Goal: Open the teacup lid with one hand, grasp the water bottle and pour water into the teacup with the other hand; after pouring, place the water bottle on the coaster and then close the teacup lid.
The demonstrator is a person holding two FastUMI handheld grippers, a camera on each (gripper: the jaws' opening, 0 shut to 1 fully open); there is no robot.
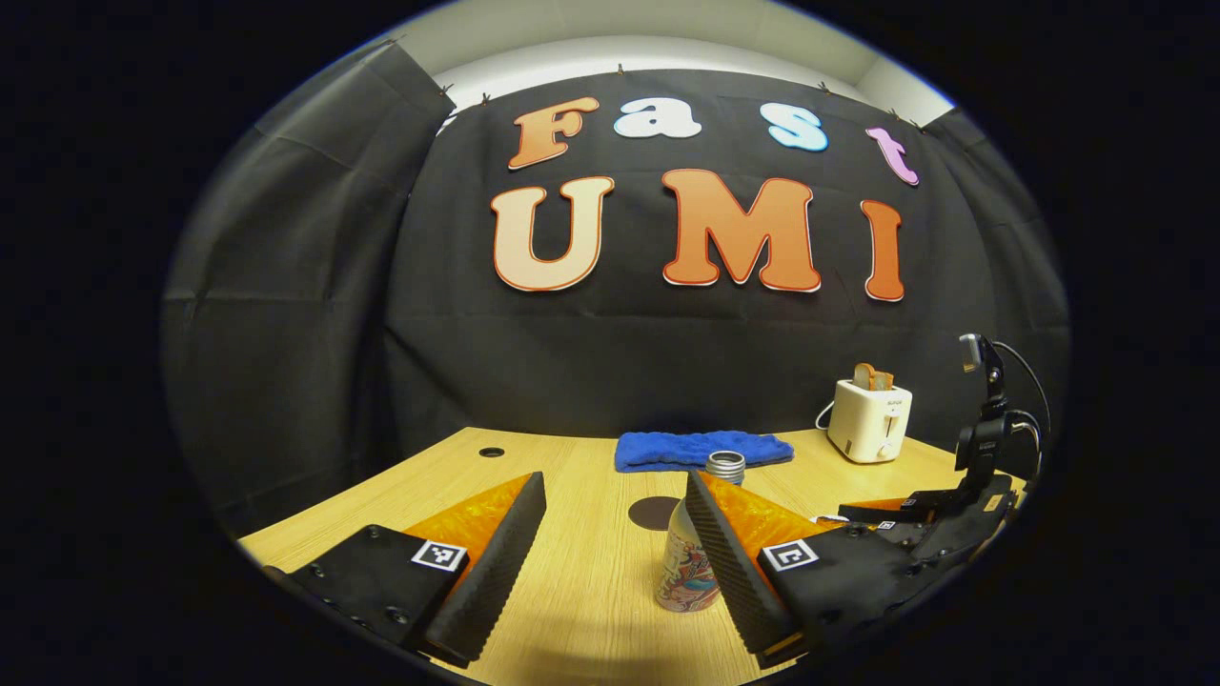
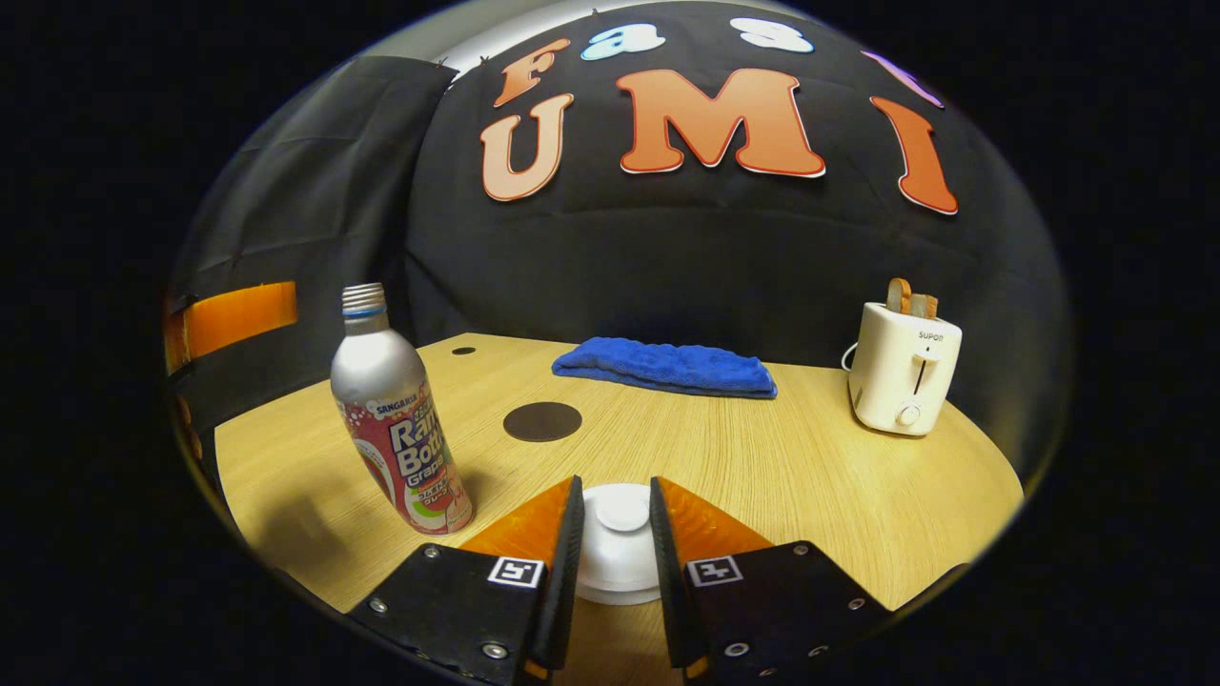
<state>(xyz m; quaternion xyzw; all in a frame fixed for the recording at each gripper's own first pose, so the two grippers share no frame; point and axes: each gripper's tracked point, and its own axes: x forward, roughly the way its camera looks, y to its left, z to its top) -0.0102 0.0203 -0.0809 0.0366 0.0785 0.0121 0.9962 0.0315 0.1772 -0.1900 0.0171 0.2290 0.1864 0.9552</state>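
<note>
Now the right gripper [image 2: 617, 519] has its fingers closed in around the knob of the white teacup lid [image 2: 620, 543], seemingly pinching it, though true contact is hard to judge. Lifting straight up, without tilting, should free it cleanly. The left gripper [image 1: 615, 534] is spread wide, holding nothing; the water bottle [image 1: 691, 562] stands just inside its right finger, upright, uncapped, silver-shouldered with a colourful label. The dark round coaster [image 2: 542, 420] lies at eleven o'clock from the lid.

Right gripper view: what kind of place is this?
Likely a staged demo booth set up as a kitchen tabletop: black cloth wall behind a wooden table, with a toaster, folded blue towel and water bottle.
</note>
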